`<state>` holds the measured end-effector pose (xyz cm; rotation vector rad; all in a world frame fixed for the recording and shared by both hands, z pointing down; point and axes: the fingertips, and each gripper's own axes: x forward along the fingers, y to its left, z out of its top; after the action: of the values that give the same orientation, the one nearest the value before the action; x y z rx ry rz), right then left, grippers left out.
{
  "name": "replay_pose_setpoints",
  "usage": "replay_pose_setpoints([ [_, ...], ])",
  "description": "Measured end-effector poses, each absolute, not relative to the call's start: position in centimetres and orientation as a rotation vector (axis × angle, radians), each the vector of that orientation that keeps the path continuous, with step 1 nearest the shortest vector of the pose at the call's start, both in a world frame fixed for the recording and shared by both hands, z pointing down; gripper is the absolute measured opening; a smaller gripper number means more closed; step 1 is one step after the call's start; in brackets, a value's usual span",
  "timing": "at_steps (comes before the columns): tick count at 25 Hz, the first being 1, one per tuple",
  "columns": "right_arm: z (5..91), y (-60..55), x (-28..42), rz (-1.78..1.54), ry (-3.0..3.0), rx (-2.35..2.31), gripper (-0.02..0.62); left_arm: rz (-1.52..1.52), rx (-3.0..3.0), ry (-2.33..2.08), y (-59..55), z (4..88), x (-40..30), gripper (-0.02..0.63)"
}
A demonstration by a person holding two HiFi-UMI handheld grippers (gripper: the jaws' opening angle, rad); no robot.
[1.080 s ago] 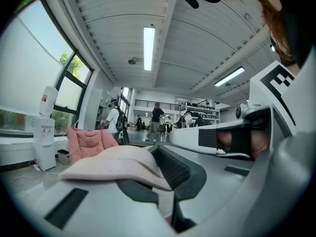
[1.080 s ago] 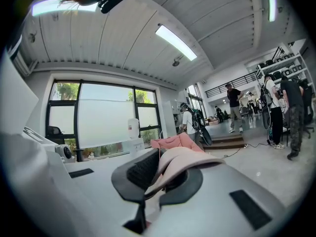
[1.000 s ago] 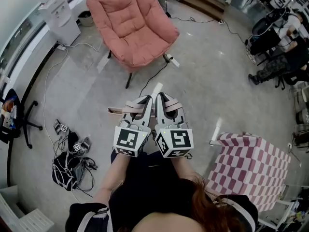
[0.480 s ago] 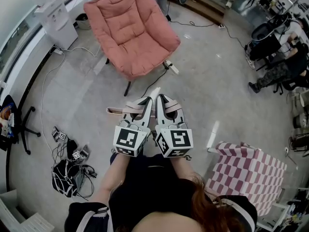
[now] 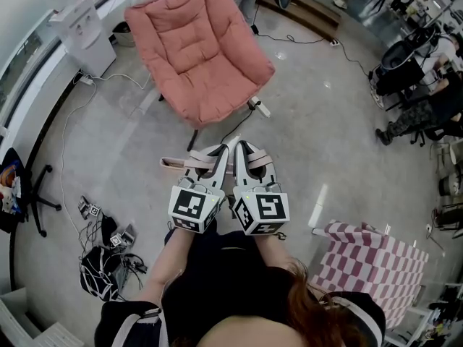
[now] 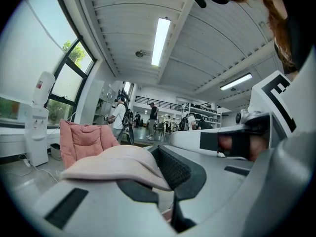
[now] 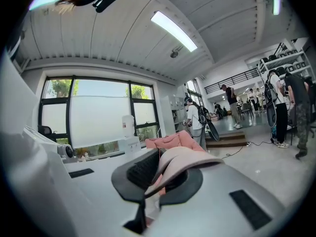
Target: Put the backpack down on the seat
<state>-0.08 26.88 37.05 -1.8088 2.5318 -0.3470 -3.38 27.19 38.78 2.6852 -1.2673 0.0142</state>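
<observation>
Firstly, head view: the scene is looked down on steeply, over the person's dark top.
Near left: the left gripper (image 5: pixel 217 152) is held just left of centre, its jaws closed on a pale pink backpack strap (image 5: pixel 184 164) that is laid across them and sticks out to the left.
Near right: the right gripper (image 5: pixel 244 150) is held just beside it, jaws closed on a second pink strap (image 5: pixel 255 159).
Task object: of the backpack only the straps are shown; its body cannot be made out beneath the grippers.
Far centre: the seat, a pink cushioned armchair (image 5: pixel 199 49), is set well apart from both grippers.
Surroundings: a white water dispenser (image 5: pixel 87 31) is seen far left, a tangle of cables (image 5: pixel 101 266) near left and a pink-and-white checked cube (image 5: pixel 369 259) near right.

Left gripper view: the jaws are seen pressed together, with the backpack strap (image 6: pixel 113 164) draped over the left jaw and pinched at the pads.
Background: the pink cushioned armchair (image 6: pixel 81 139) is seen far left, the white water dispenser (image 6: pixel 39 117) further left, standing people (image 6: pixel 118 117) beyond.

Right gripper view: the jaws are seen closed, with the second pink strap (image 7: pixel 185 159) caught between the pads and folded over the right jaw.
Background: the pink cushioned armchair (image 7: pixel 170 141) is seen far, straight past the jaw tips, with a large window (image 7: pixel 98 115) to its left.
</observation>
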Motion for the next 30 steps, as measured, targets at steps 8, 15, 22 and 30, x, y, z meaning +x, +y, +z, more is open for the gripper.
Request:
replay_pose_setpoints([
  [8, 37.5, 23.5, -1.3, -0.35, 2.5, -1.823, 0.032, 0.017, 2.692, -1.241, 23.7, 39.3, -4.7, 0.02],
  [15, 37.1, 21.9, -2.7, -0.327, 2.508, -1.803, 0.032, -0.033, 2.674, -1.241, 22.1, 39.1, -6.1, 0.02],
  [22, 37.1, 21.3, -3.0, -0.339, 2.495, -1.808, 0.032, -0.06, 2.676, -1.215, 21.5, 38.9, -6.6, 0.02],
  [30, 37.1, 19.7, -3.6, -0.34, 2.52, -1.796, 0.032, -0.064, 2.641, -1.233, 20.0, 39.1, -7.1, 0.02],
])
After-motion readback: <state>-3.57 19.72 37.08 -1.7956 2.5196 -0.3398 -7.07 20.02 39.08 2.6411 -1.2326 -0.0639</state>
